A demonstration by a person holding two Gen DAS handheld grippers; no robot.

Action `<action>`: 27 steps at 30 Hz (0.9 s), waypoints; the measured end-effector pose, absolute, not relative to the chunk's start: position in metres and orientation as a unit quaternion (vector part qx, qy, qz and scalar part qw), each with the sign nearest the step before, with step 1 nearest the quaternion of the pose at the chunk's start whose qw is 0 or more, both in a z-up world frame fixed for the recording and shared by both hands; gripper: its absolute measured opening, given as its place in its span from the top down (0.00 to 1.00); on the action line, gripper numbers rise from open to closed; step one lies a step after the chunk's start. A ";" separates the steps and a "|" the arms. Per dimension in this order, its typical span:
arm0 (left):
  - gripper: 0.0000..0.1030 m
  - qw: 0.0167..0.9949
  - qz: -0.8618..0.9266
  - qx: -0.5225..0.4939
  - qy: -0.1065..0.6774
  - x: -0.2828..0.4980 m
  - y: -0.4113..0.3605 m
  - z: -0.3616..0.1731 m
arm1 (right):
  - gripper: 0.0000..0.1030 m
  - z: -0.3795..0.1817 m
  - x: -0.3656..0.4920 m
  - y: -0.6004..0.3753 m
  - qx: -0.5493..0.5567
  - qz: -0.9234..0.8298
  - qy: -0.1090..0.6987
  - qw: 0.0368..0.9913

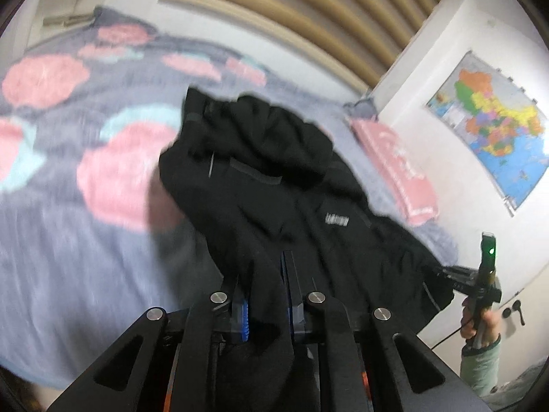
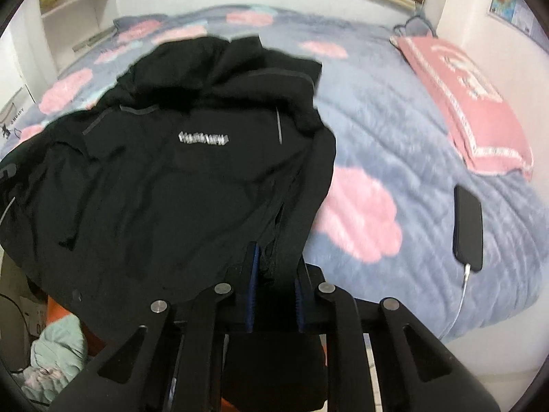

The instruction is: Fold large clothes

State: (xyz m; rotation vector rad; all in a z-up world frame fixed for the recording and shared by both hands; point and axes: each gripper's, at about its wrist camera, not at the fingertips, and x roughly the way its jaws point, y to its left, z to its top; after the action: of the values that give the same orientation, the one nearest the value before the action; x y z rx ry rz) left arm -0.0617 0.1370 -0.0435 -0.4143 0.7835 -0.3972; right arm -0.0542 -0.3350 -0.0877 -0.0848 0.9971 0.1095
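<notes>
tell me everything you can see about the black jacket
The black jacket is a large hooded garment of smooth dark fabric with a pale printed logo and thin grey trim. It lies rumpled, hood away from the cameras, on the flowered blanket. The left gripper and right gripper each pinch its near hem.

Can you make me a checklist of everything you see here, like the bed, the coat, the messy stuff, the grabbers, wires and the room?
Surface: bed with a grey quilt patterned with pink blobs.
Job's things: black jacket, crumpled, hood end lying on the quilt, near edge lifted.
Clutter: pink pillow; black phone on the quilt.
Grippers: left gripper and right gripper each pinch the jacket's edge.
Cables: white cable plugged into the phone.
Surroundings: wall map, shelves, door handle.
</notes>
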 end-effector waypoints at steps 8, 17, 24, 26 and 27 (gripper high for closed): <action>0.88 0.900 -0.206 -0.213 0.320 -0.003 0.141 0.003 | 0.83 -0.038 0.000 -0.332 -0.013 0.069 0.430 0.900; 0.88 0.908 -0.183 -0.239 0.292 0.078 0.157 0.027 | 0.82 -0.007 0.088 -0.367 0.065 0.048 0.403 0.912; 0.86 0.906 -0.121 -0.284 0.289 0.149 0.176 0.008 | 0.82 -0.020 0.174 -0.393 0.135 0.023 0.409 0.902; 0.85 0.901 -0.094 -0.293 0.305 0.174 0.175 -0.011 | 0.82 -0.042 0.208 -0.392 0.142 0.011 0.428 0.892; 0.85 0.898 -0.085 -0.295 0.314 0.185 0.175 -0.021 | 0.82 -0.052 0.218 -0.390 0.142 0.007 0.436 0.889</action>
State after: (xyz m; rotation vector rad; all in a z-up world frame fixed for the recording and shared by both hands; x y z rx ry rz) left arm 0.1853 0.1752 -0.0210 -0.6103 0.6503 -0.1757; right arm 0.2175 -0.3905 -0.0516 0.2952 0.9054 0.0146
